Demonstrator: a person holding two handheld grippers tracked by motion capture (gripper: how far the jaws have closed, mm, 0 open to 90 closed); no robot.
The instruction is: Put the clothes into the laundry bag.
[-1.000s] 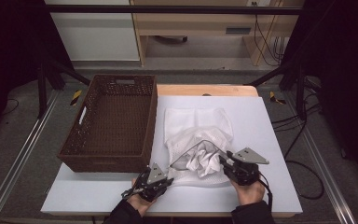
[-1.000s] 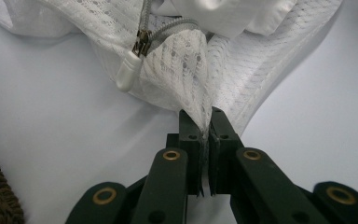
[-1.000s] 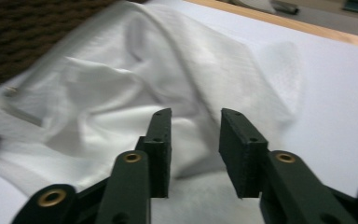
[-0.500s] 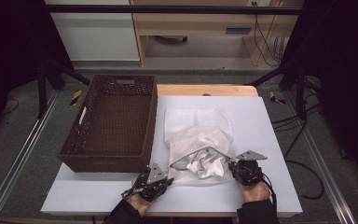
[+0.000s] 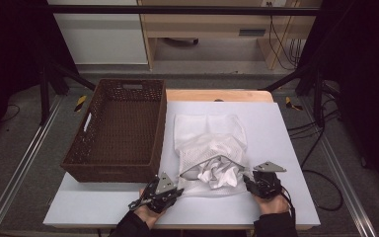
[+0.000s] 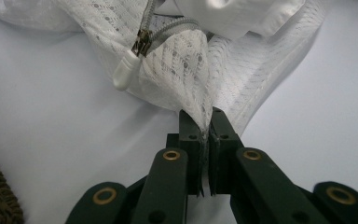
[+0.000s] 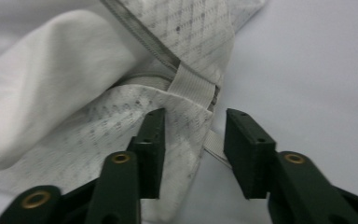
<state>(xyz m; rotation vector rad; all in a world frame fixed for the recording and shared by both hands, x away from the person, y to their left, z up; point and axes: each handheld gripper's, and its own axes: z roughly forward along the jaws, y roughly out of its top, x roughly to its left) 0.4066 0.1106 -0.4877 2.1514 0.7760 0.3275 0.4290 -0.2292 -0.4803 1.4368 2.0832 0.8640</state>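
A white mesh laundry bag (image 5: 208, 146) lies on the white table, its zippered mouth toward me with crumpled white cloth (image 5: 220, 174) bulging out. My left gripper (image 5: 176, 190) is shut on the bag's near-left mesh corner (image 6: 193, 70), pinched between its pads (image 6: 206, 117); the zipper pull (image 6: 123, 74) hangs just left of it. At the bag's near-right corner my right gripper (image 5: 249, 180) stands open. Its jaws have just been opening, and the corner with its elastic loop (image 7: 193, 86) sits between them (image 7: 195, 117) without being pressed.
A dark brown wicker basket (image 5: 118, 168), empty, stands on the left of the table, right beside the bag. The white tabletop (image 5: 276, 128) is bare to the right of the bag. Cables trail on the floor at the right.
My right gripper has come down and toward me, and the bag's raised right side has sunk with it. The left gripper has kept its grip and place.
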